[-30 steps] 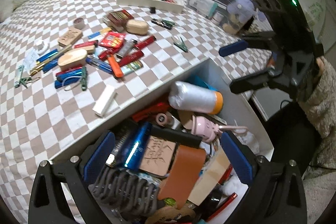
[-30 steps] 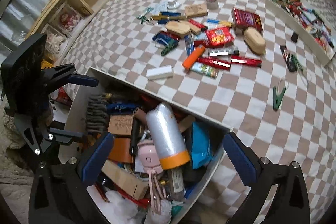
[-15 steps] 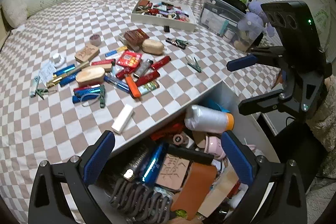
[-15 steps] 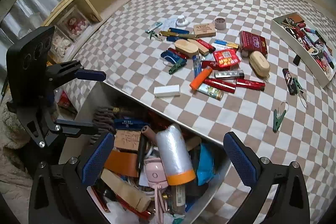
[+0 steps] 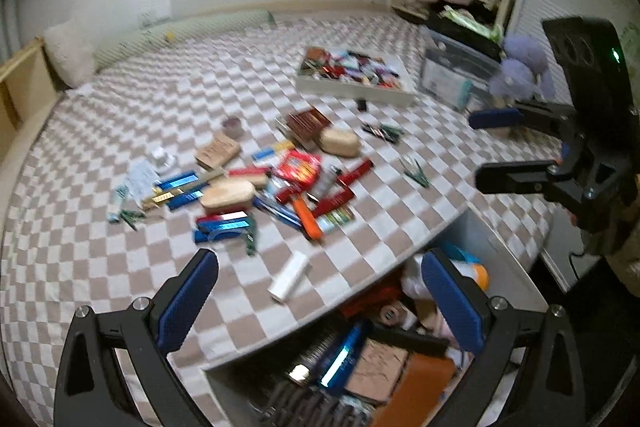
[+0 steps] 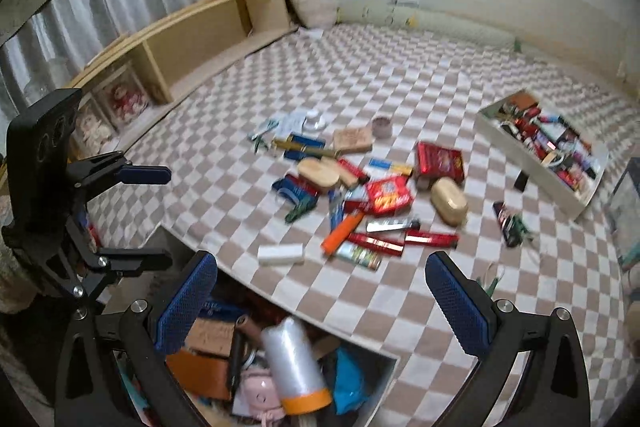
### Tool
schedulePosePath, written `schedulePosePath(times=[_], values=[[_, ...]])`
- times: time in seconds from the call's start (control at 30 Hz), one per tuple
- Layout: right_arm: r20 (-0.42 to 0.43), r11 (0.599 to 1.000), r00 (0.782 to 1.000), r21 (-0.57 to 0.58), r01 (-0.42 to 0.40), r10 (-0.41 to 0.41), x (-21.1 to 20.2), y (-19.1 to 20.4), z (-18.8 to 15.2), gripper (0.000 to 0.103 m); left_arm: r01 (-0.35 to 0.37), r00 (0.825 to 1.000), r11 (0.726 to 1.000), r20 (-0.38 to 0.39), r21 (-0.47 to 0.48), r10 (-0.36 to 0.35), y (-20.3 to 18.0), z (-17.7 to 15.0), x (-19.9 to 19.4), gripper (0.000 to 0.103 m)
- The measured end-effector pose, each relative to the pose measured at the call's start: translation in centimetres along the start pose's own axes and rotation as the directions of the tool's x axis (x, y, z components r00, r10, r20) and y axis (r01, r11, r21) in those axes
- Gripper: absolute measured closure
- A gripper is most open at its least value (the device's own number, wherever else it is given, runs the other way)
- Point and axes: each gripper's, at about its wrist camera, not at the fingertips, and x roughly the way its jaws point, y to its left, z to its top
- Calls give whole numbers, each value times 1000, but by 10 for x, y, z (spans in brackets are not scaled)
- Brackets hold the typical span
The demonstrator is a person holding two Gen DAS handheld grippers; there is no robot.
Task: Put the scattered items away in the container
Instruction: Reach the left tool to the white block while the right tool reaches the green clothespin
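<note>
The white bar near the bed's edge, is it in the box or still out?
Out: the white bar lies on the checked cover, beside the box.

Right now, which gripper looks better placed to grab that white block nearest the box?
Probably the left gripper: open, and the white block lies almost between its fingers. For the right gripper it sits off-centre.

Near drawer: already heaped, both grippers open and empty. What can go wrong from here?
1. The white drawer is heaped; the clear plastic-wrap roll with orange end lies on top, so added items may slide out.
2. The red, blue and orange sticks in the pile overlap; a grasp may drag neighbours.
3. The white rectangular block lies near the bed edge; a nudge from the left gripper or right gripper could tip it off.
</note>
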Motion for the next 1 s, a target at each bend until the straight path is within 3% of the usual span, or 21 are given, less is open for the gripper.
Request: schedulePosePath(times=[0.17, 0.47, 0.63, 0.87, 1.0], values=[[49, 999, 998, 3, 47, -47, -5, -4, 5, 0, -83, 991, 996, 105, -35, 87, 14, 8, -10, 1], [175, 990, 976, -21, 140, -134, -12, -8, 10, 0, -148, 962, 979, 208, -141, 176, 44, 21, -27, 1], [226, 981, 956, 0, 193, -188, -17, -15, 13, 0, -152, 953, 964, 225, -218, 202, 64, 24, -33, 1], [272, 973, 935, 110, 205, -228, -24, -41, 17, 0, -195, 938, 943, 228, -271, 259, 90, 29, -37, 1], [256, 962, 932, 161, 219, -255, -27, -58, 21, 0, -217, 932, 933, 223, -288, 285, 103, 31, -31, 1]])
